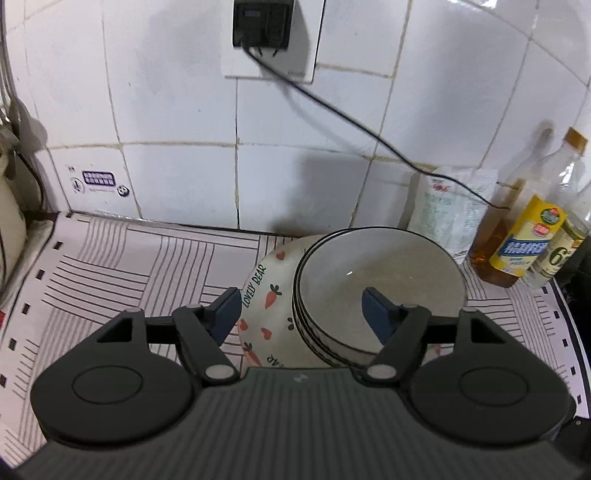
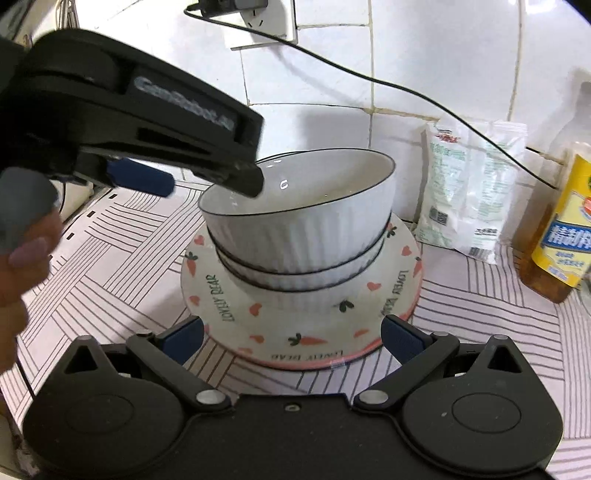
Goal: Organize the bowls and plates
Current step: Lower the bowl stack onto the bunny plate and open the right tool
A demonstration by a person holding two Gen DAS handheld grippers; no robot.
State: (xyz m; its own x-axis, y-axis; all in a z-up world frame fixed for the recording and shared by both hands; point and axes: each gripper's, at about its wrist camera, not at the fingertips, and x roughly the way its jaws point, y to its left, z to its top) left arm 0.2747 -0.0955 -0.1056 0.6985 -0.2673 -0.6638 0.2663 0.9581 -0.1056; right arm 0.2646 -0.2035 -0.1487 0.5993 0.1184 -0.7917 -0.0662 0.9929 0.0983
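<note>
At the far left of the right wrist view a hand [image 2: 22,258] grasps the handle of the left gripper [image 2: 207,184], which hangs over the near-left rim of the bowls [image 2: 306,229]; its fingers [image 1: 225,314] stand spread apart with nothing between the pads, one blue pad outside the plate's left edge and the other over the top bowl's hollow; no pad presses on any dish. In the middle of the striped tabletop [image 2: 122,251] lies the plate [image 2: 291,332], white with carrots, hearts and "LOVELY BEAR" lettering; on it sit the ribbed white bowls with dark rims, nested upright, the stack set toward the plate's back. The right gripper [image 2: 291,339] points down at the plate's near edge; its fingers are wide apart and empty, one on either side of the rim, touching nothing. Further right a white packet [image 2: 469,192] leans on the tiled wall [image 2: 424,55]; just beside it stand oil bottles [image 2: 561,236]; a black cable [image 2: 369,79] crosses the wall from the socket [image 1: 264,26].
</note>
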